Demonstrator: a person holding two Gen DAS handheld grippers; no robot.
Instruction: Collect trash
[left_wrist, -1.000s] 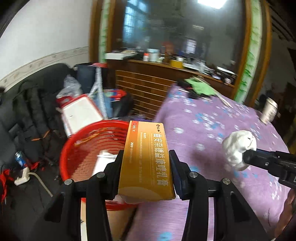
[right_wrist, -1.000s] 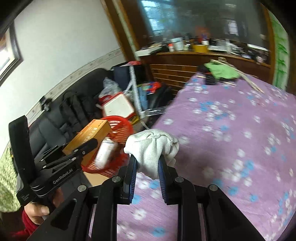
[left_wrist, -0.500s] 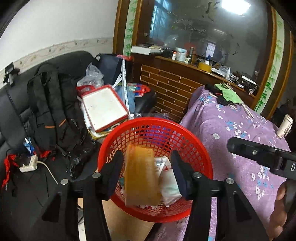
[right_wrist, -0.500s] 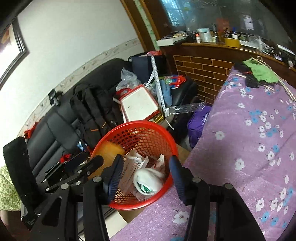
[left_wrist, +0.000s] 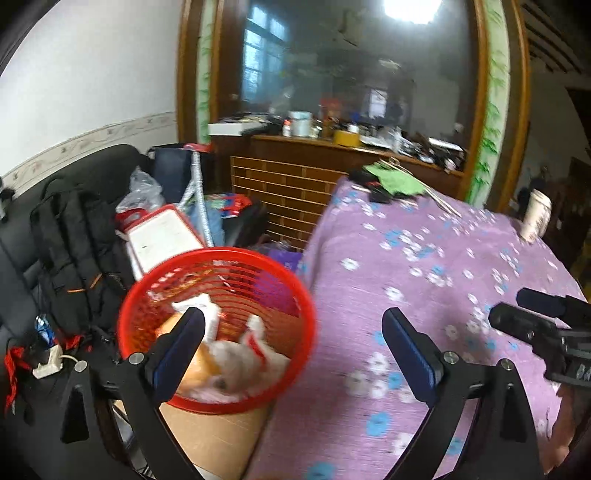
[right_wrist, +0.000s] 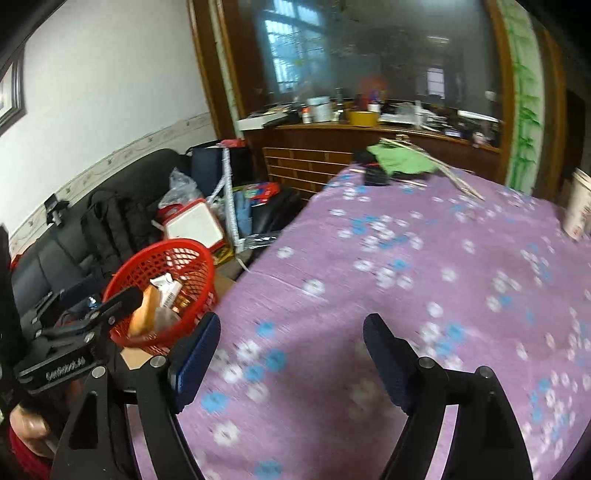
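A red mesh basket (left_wrist: 310, 314) stands beside the purple flowered table (left_wrist: 424, 280). It holds the orange box (left_wrist: 195, 365), white crumpled paper (left_wrist: 240, 365) and wrappers. My left gripper (left_wrist: 291, 347) is open and empty, at the basket's right rim and the table edge. My right gripper (right_wrist: 291, 350) is open and empty above the table; the basket (right_wrist: 207, 258) and orange box (right_wrist: 146, 314) lie to its left. A white paper cup (left_wrist: 535, 216) stands at the table's far right and also shows in the right wrist view (right_wrist: 580, 210).
A green cloth (left_wrist: 395, 182), a dark object (left_wrist: 376, 194) and sticks lie at the table's far end. A black sofa (left_wrist: 44, 236) with a backpack, a red-rimmed white tray (left_wrist: 162, 232) and bags stand left. A cardboard box (left_wrist: 214, 439) sits under the basket. A wooden cabinet (left_wrist: 295, 184) stands behind.
Both grippers let go of their loads: the orange box and the white paper wad dropped into the red basket. Both jaws opened wide and swung back right toward the table.
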